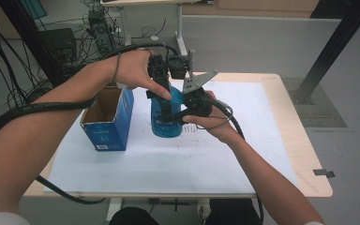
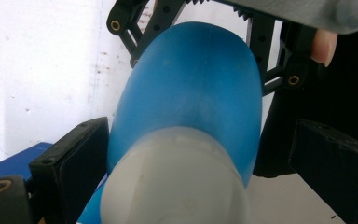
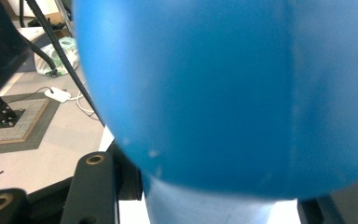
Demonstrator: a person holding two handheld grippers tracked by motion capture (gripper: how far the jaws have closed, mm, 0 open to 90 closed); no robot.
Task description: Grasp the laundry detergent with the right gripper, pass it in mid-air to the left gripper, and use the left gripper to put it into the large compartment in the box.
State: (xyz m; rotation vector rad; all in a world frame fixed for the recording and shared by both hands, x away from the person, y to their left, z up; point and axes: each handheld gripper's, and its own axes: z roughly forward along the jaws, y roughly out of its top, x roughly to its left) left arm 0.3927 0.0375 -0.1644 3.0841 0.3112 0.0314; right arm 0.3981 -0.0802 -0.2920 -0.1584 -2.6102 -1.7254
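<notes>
A: While the right gripper [image 1: 180, 115] clamps the blue bottle [image 1: 165, 117] near the table's [image 1: 281, 140] far edge, why?

B: Probably to steady its smooth, rounded plastic body. The left gripper's [image 2: 193, 186] jaws flank the pale cap [image 2: 177, 182]; contact unclear. An open cardboard box [image 1: 108, 119] stands beside.

Blue bottle [image 2: 191, 98] with pale cap [image 2: 177, 182] between own black jaws; other claw [image 2: 205, 28] grips far end.

You're gripping a smooth, matt blue plastic bottle [image 1: 165, 123] with a frosted whitish cap [image 2: 177, 182]; the box [image 1: 108, 119] beside it looks like printed cardboard, and white paper [image 1: 168, 159] covers your wooden bench [image 1: 309, 159].
</notes>
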